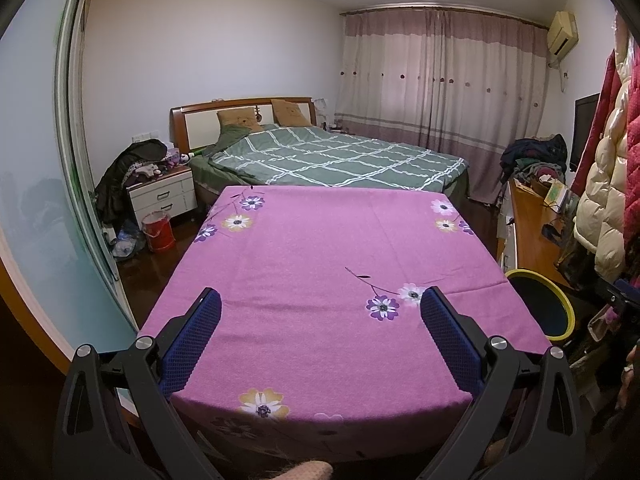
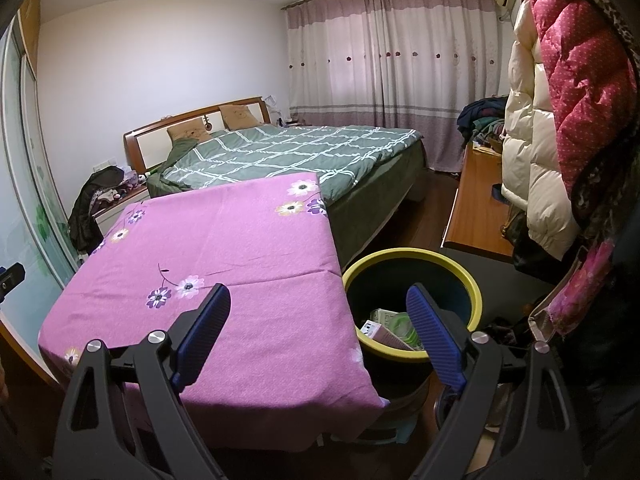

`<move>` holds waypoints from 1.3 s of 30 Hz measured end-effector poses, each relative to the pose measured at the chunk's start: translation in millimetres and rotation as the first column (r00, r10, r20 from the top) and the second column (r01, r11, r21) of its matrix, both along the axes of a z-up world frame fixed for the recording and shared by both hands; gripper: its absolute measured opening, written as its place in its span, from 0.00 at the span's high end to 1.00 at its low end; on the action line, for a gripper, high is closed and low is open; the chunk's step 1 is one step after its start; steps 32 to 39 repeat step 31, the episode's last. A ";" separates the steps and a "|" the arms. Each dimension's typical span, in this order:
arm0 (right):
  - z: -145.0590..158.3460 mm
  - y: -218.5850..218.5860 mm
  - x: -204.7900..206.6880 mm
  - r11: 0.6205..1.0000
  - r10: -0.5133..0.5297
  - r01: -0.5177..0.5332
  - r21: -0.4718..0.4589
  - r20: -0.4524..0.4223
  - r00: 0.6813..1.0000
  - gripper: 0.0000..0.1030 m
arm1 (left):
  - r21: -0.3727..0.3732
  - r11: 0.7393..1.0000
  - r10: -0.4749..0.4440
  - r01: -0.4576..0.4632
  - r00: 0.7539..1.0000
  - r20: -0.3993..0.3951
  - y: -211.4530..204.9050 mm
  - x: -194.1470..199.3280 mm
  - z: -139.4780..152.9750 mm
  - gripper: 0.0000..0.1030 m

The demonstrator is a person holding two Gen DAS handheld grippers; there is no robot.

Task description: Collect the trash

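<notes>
A round bin with a yellow rim (image 2: 474, 284) stands on the floor at the right edge of a table covered by a purple flowered cloth (image 2: 240, 248). Inside it lie pieces of trash (image 2: 390, 326): a pale carton, a green-ringed lid and a pink box. My right gripper (image 2: 318, 308) is open and empty, above the table's near right corner and the bin's left rim. My left gripper (image 1: 320, 312) is open and empty over the near part of the purple cloth (image 1: 320, 248). The bin's rim (image 1: 562, 300) shows at the right in the left wrist view.
A bed with a green checked quilt (image 1: 340, 156) lies beyond the table. A nightstand (image 1: 162, 194), a red bucket (image 1: 158, 230) and clutter stand at the left. A wooden desk (image 2: 474, 204) and hanging padded coats (image 2: 560, 112) fill the right side. Curtains cover the far wall.
</notes>
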State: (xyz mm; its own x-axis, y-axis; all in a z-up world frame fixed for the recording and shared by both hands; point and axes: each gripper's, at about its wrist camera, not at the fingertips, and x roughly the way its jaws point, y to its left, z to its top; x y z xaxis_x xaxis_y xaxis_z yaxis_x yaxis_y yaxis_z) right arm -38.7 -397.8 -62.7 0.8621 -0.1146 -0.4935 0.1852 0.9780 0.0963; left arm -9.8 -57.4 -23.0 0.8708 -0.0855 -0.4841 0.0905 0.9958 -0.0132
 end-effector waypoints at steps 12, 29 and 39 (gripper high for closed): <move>-2.5 -0.6 4.7 1.000 0.007 -0.007 -0.001 -0.014 1.000 0.17 | -0.007 1.000 -0.010 0.010 1.000 -0.020 -1.5 10.0 -0.4 0.05; 2.9 10.3 53.1 0.997 0.073 -0.073 -0.014 -0.026 0.997 0.07 | -0.008 1.000 0.008 -0.009 0.994 -0.106 4.1 92.0 -26.3 0.05; -3.1 17.8 87.2 0.994 0.110 -0.110 0.005 -0.072 0.991 0.07 | 0.005 0.999 0.033 -0.033 0.990 -0.135 6.6 122.1 -38.0 0.05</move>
